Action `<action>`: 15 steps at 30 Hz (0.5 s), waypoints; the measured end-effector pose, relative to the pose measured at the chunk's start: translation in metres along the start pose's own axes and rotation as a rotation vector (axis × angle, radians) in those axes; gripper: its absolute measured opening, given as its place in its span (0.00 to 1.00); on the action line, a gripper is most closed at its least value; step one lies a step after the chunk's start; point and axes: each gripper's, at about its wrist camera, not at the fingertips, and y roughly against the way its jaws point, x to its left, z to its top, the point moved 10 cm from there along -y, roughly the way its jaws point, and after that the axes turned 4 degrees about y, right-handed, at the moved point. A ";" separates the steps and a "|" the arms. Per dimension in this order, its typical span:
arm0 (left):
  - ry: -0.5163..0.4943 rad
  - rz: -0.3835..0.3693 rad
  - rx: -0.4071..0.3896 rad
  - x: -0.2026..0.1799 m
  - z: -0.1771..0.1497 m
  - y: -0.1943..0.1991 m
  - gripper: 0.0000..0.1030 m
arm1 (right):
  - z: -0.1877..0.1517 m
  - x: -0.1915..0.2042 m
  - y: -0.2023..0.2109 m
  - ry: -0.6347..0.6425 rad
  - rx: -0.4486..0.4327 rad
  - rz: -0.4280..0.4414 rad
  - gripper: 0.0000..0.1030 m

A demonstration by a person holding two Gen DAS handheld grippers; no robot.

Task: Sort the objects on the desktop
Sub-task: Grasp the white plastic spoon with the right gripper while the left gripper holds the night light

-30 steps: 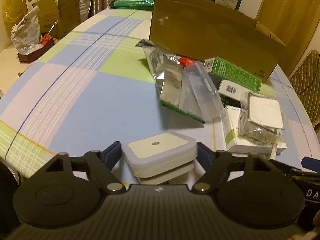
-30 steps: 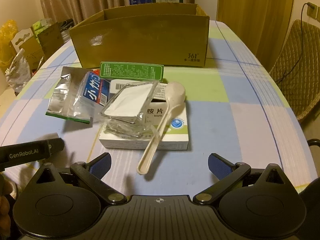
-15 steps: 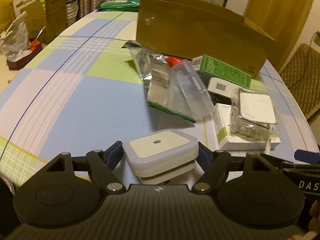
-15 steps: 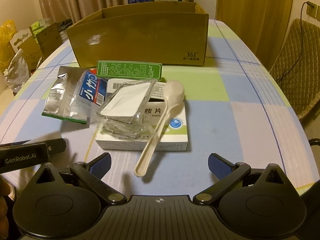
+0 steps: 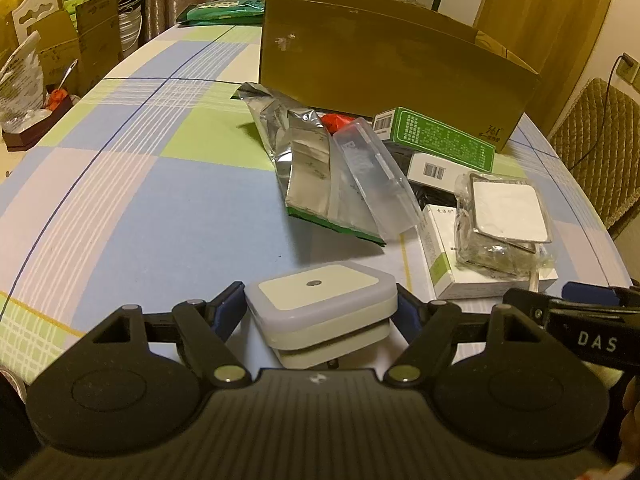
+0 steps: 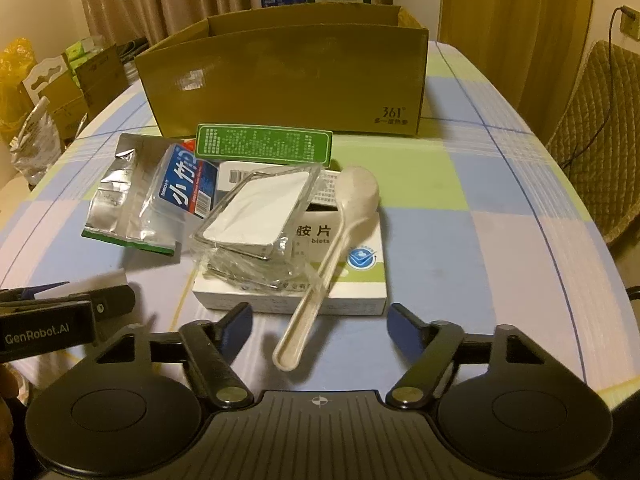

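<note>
My left gripper (image 5: 320, 312) is shut on a white square plug-in light (image 5: 320, 300), held just above the checked tablecloth (image 5: 160, 200). My right gripper (image 6: 320, 320) hovers at the near end of a cream plastic spoon (image 6: 340, 232). Its jaws are closing, with the spoon's handle between them and the pads clear of it. The spoon leans on a white medicine box (image 6: 360, 288), beside a plastic-wrapped square tin (image 6: 256, 216). An open cardboard box (image 6: 288, 80) stands behind the pile.
A green carton (image 6: 264, 146), a foil bag (image 6: 116, 192) and a clear pack with a blue label (image 6: 184, 188) lie left of the medicine box. A wicker chair (image 6: 600, 140) stands off the table's right edge. Boxes and bags (image 5: 60, 48) crowd the far left.
The right gripper's jaws have narrowed around the spoon's handle, and that view has drawn slightly closer to the pile. The left gripper keeps its hold on the white light, its view rolled a little.
</note>
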 end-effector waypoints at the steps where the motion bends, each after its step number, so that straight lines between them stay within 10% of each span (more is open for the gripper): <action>1: -0.003 0.000 -0.001 0.000 0.000 0.000 0.71 | 0.000 0.001 -0.001 -0.005 0.002 0.005 0.57; 10: -0.038 -0.004 -0.010 -0.005 0.001 -0.002 0.71 | 0.001 0.001 -0.006 -0.056 0.017 0.036 0.14; 15: -0.044 -0.005 -0.009 -0.006 0.000 -0.001 0.71 | 0.000 -0.008 0.003 -0.077 0.014 0.013 0.10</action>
